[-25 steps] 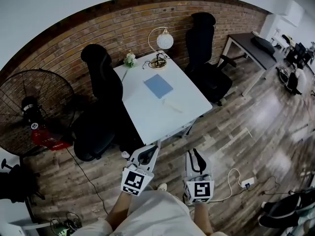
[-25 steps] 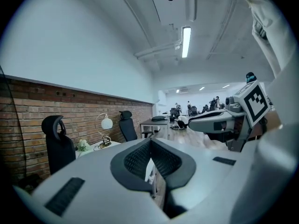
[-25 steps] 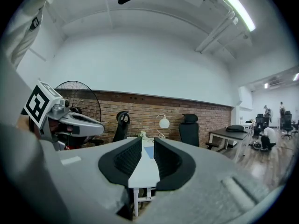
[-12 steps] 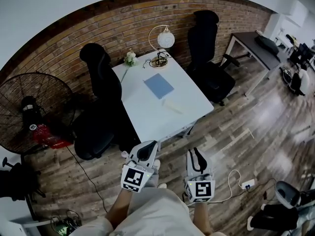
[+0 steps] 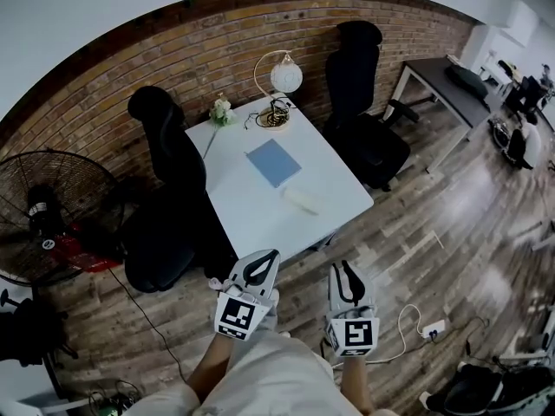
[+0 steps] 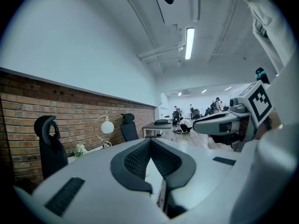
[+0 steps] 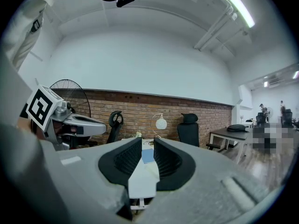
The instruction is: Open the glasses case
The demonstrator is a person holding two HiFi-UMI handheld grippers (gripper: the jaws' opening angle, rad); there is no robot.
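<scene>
The white glasses case (image 5: 301, 199) lies shut on the white table (image 5: 251, 211), just in front of a blue mat (image 5: 273, 162). Both grippers hang over the wooden floor short of the table's near edge and point toward it. My left gripper (image 5: 273, 254) is shut, its pads meeting at the tip (image 6: 150, 141), with nothing in it. My right gripper (image 5: 344, 267) is also shut and empty; between its pads (image 7: 163, 160) I see the table and the blue mat (image 7: 147, 156). Neither gripper touches the case.
A globe lamp (image 5: 284, 76), a coiled cable and small flowers (image 5: 221, 109) stand at the table's far end by the brick wall. Black office chairs (image 5: 165, 133) (image 5: 355, 59) flank the table. A fan (image 5: 48, 206) stands at the left, a dark desk (image 5: 442, 81) at the right, and a power strip (image 5: 431, 326) lies on the floor.
The person has stepped toward the table with both grippers held out in front. The table has shifted slightly left in the head view. Both grippers stay shut.
</scene>
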